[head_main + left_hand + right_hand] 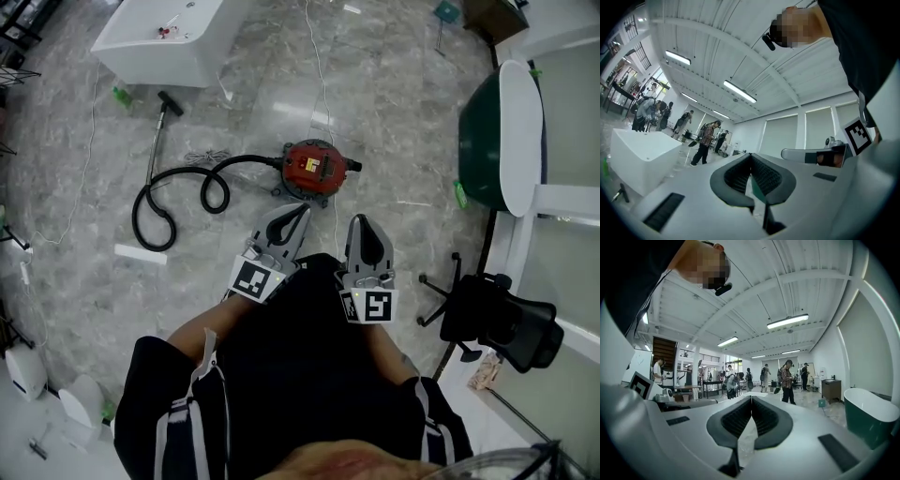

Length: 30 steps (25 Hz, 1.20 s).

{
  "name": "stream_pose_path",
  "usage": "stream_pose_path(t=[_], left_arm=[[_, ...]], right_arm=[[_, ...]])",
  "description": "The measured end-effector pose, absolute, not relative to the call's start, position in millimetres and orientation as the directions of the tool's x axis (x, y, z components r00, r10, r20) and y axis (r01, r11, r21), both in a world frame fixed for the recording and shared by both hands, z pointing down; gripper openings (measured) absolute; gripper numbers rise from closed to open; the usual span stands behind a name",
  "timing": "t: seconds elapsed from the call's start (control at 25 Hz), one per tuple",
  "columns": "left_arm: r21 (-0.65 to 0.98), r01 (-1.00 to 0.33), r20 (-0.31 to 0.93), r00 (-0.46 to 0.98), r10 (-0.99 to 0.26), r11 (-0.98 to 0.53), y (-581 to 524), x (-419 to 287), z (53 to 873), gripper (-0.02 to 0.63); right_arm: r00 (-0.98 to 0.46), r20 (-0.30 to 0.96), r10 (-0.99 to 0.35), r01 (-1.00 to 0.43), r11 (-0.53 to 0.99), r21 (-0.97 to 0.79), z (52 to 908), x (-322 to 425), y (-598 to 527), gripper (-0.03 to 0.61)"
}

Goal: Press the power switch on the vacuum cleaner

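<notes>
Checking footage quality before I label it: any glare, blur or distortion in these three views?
Head view: sharp and evenly lit, pale glare on the glossy floor beyond the vacuum cleaner, edges bowed. Left gripper view: heavy fisheye, dark corners, bright ceiling lamps. Right gripper view: same fisheye and dark corners.

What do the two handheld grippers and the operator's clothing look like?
Left gripper and right gripper: pale grey tapered shells with dark rectangular insets, and black ribbed pads lining the jaws. Each carries a cube with black-and-white square markers. No cables show on either. The person wears black clothing with grey stripes at the sides.
</notes>
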<state>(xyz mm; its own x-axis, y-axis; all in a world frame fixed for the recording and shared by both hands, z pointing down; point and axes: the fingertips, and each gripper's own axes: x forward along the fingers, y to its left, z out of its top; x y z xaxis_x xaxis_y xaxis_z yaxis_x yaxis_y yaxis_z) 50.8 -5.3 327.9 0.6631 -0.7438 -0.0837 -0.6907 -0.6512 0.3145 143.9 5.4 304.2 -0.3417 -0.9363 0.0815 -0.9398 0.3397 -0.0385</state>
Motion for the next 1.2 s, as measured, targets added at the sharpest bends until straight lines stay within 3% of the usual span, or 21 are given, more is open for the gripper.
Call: stream_pose_path(t=[0.52,0.88,1.2], left_arm=[[0.290,-0.832,0.041,0.503,-0.863,-0.472,-45.1,45.0,350.2,0.018],[0.288,-0.835,0.070,0.507,-0.859,-0.469,-51.2,64.2,369.1,0.018],[0.297,-0.849,0.094,0.481,-0.871,-0.437,-52.5,44.0,380.7,0.018]], right_arm=[[-0.467,0.193,-0.863,-0.884,0.458,-0.095,347.6,161.8,-44.3,0.017],[-0.523,0.398,-0.754,-0.846,0.518,-0.130,421.4,165.7,-97.9,0.017],[-0.606,0.545,-0.580,-0.661,0.748,0.061,474.7,121.3,-116.5,0.017]])
